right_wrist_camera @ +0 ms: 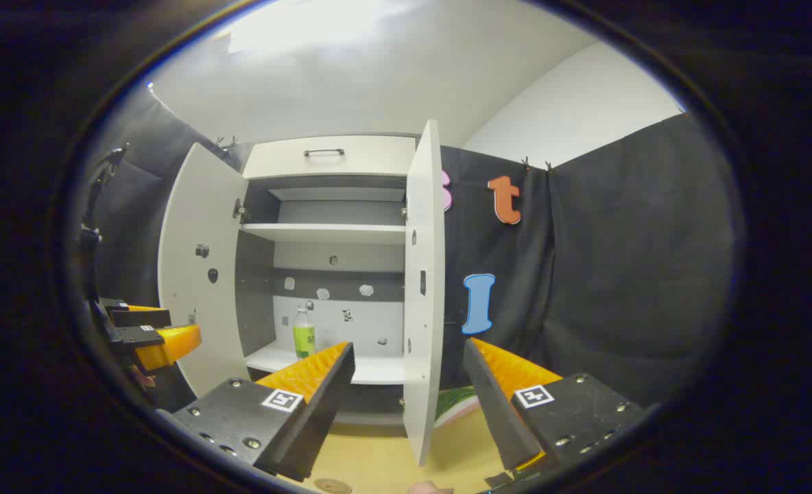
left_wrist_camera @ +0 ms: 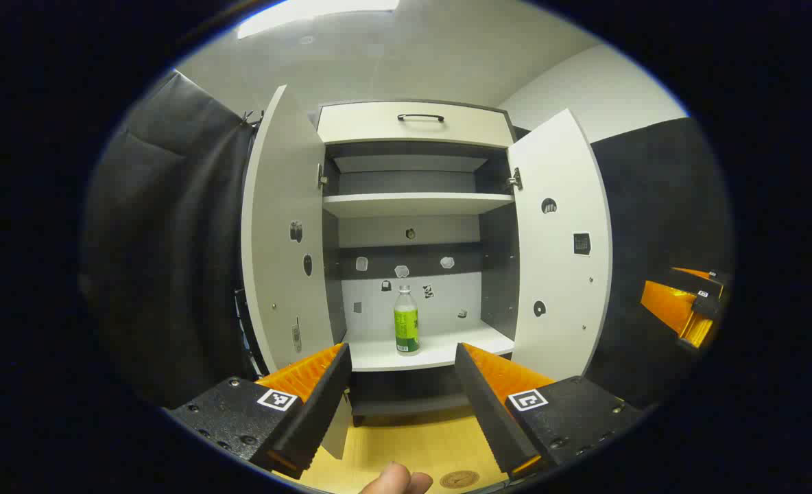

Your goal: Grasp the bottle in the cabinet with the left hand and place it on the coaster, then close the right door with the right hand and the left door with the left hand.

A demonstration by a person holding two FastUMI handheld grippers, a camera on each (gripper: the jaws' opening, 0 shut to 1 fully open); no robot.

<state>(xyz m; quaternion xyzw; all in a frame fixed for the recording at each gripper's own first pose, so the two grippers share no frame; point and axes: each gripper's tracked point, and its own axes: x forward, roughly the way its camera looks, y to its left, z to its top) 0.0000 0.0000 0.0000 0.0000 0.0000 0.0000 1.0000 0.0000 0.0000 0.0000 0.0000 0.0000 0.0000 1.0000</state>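
The left tongs (left_wrist_camera: pixel 400 384) stand apart and hold nothing, aimed at the cabinet (left_wrist_camera: pixel 416 123). The right tongs (right_wrist_camera: pixel 409 384) also gape empty, straddling the edge of the right door (right_wrist_camera: pixel 423 288). The bottle (left_wrist_camera: pixel 406 321) stands upright, cap up, on the lower shelf (left_wrist_camera: pixel 440 351), free space all round it. The left door (left_wrist_camera: pixel 282 233) is swung wide. The coaster (left_wrist_camera: pixel 459 479) lies on the tabletop (left_wrist_camera: pixel 406 446) below.

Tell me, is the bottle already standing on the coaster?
No, the green-labelled bottle stands upright on the cabinet's lower shelf, while the coaster lies bare on the wooden table.
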